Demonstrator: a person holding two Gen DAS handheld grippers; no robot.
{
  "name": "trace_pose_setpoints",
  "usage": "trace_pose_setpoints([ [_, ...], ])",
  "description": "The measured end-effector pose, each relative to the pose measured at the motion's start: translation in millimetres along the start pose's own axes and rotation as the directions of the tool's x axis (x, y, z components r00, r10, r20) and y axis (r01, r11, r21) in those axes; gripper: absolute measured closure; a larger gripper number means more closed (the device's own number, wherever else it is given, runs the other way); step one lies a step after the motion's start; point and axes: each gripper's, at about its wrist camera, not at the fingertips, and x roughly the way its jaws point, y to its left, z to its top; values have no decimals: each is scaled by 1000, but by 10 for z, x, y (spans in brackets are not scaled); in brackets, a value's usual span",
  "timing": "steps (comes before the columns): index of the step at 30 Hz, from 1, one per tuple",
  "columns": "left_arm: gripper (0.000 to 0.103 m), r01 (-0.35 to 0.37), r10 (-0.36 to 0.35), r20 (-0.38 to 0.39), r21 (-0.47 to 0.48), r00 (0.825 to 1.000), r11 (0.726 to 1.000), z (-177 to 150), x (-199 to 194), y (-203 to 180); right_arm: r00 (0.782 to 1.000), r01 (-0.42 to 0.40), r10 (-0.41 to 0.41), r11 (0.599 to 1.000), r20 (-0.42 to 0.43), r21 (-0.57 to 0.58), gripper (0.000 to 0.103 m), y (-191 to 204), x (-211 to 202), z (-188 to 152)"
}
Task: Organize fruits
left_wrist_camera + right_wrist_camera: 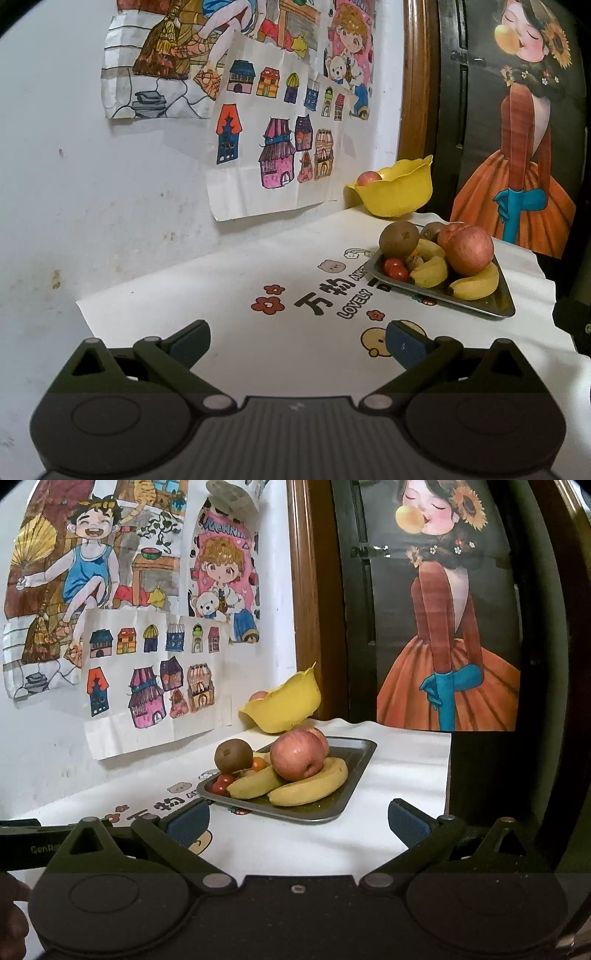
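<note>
Presently, the left gripper (297,341) is hovering over the white printed tablecloth (221,332) with its jaws spread wide and nothing between them; the right gripper (298,821) is standing likewise, wide open and empty, just short of the near edge of the metal tray (354,771). On the tray the fruit is lying in a heap: a large red apple (297,760) is resting on two bananas (308,784), a second apple is showing partly behind it, a kiwi (233,755) is sitting at the left end, and small red tomatoes (221,783) are lying at the near-left corner. Beyond the tray, against the wall, a yellow bowl (393,188) is standing with one apple (368,178) showing above its rim. Children's drawings (273,122) are hanging on the wall to the left.
</note>
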Motion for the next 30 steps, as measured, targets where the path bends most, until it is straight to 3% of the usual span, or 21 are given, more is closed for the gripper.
trace_pose_setpoints([
  [30,0,12,-12,6,-8,1000,1000,-40,11,38,1000,-3,3,1000,-15,13,1,4,59,-65],
])
